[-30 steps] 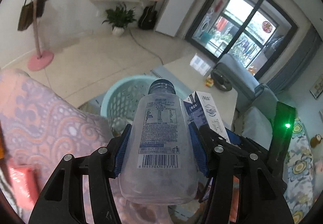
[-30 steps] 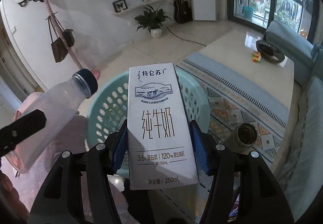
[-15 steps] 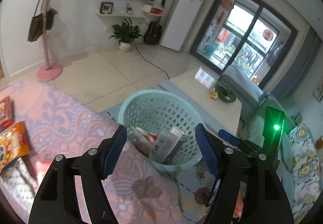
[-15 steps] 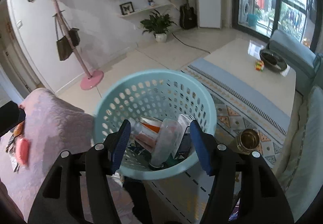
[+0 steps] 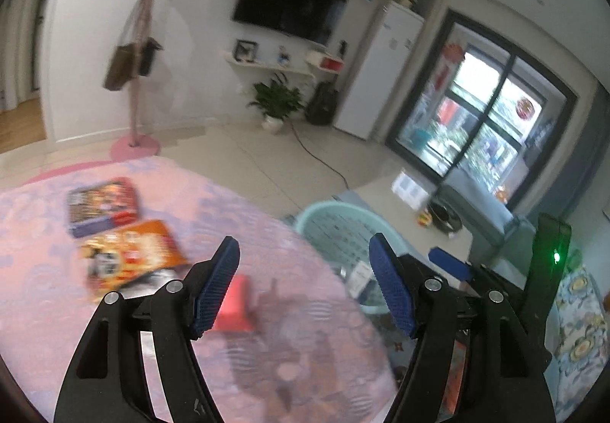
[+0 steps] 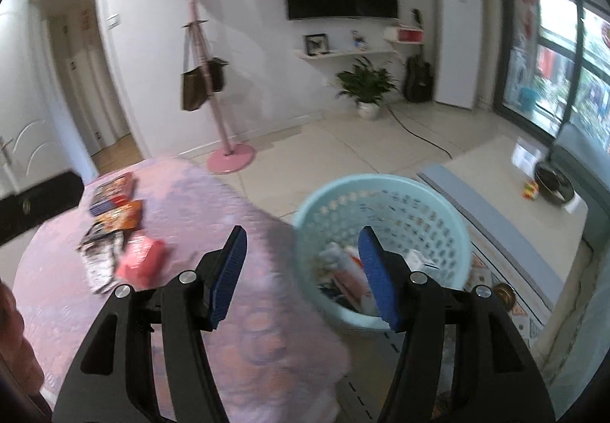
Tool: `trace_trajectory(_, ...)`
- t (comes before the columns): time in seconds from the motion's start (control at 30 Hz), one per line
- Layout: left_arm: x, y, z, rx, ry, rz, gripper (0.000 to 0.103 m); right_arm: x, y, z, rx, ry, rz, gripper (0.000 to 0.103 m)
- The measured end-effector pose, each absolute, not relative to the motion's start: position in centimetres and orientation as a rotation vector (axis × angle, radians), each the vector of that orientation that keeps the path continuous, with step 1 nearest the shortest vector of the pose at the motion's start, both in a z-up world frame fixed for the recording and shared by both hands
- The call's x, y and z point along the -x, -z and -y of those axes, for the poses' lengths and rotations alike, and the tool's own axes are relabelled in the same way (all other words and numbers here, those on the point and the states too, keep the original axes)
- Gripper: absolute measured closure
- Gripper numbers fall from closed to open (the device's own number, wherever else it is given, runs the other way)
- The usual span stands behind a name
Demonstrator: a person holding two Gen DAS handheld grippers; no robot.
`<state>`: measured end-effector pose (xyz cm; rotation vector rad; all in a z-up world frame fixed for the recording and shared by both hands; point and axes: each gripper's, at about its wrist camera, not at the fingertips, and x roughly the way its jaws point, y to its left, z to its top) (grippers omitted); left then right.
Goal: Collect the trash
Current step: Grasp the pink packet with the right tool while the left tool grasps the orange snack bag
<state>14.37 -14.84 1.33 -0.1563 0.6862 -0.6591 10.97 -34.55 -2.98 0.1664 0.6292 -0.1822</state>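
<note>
My left gripper (image 5: 305, 263) is open and empty above the pink patterned table (image 5: 267, 346). My right gripper (image 6: 301, 255) is open and empty, between the table (image 6: 228, 327) and the light blue basket (image 6: 385, 190). The basket holds the bottle, the milk carton and other trash; it also shows in the left wrist view (image 5: 335, 217). On the table lie a small red packet (image 5: 234, 305), an orange snack bag (image 5: 133, 255) and a red and blue snack pack (image 5: 103, 205). The right wrist view shows the red packet (image 6: 143, 261) and the snack bags (image 6: 114, 209).
A patterned rug (image 6: 507, 263) and a low beige table (image 6: 514, 186) with an ashtray (image 6: 553, 183) lie right of the basket. A pink coat stand (image 6: 228, 156) stands on the tiled floor behind. A sofa (image 5: 579, 327) is at the far right.
Both grippers let go: the bottle and the milk carton dropped into the basket. Both grippers then swung left and up toward the table, bringing the snack bags and red packet into view.
</note>
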Motion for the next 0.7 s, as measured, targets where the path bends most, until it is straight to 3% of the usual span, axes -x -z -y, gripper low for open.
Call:
trace_trajectory(0.33,-16.7,0.9,6.7,0.109,0.491,-0.729,0.031,-14.2,4.4,26.5,-0.119,-0.005,-0.708,0.046)
trace_trajectory(0.7,-19.5,5.5,7.0,-0.117,0.471,-0.770,0.025,-18.2,7.7,22.9,-0.173,-0.050,-0.758,0.046)
